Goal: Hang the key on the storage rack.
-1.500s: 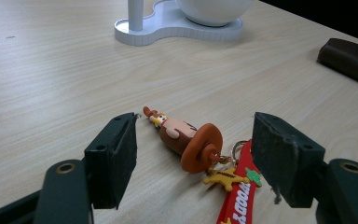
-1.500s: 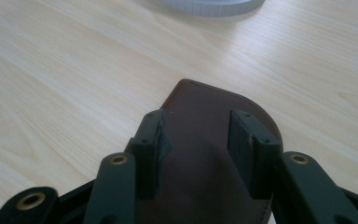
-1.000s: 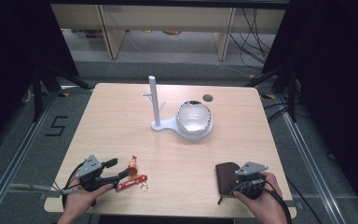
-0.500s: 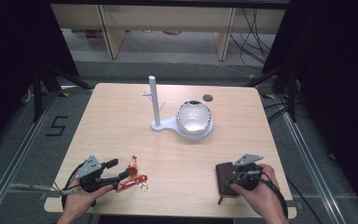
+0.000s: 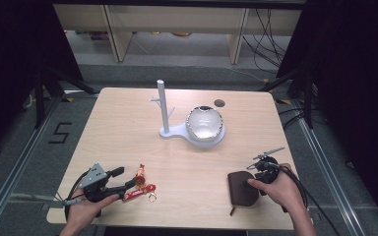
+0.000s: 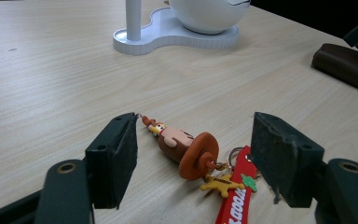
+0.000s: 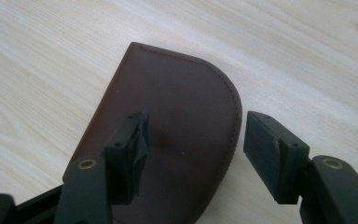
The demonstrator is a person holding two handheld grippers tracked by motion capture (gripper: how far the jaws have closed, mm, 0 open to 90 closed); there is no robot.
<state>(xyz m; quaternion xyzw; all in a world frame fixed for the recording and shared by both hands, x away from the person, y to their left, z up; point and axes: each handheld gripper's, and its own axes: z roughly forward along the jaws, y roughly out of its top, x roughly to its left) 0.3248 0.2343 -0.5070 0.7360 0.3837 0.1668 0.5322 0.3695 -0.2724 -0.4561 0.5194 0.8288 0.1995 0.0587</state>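
Right gripper (image 7: 193,140) (jaws apart) over brown pouch (image 7: 168,140).

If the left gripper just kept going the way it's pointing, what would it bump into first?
Most likely the figurine keychain, which lies on the table between the left gripper's open jaws. The white stand sits well beyond it; exact depth is hard to judge.

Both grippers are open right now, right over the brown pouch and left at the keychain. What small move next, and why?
Probably close the right gripper: it is tilted down over the brown pouch, with one of its fingers over the leather and the other just past the rounded edge, so the rim sits between them. The left gripper already brackets the keychain and can wait.
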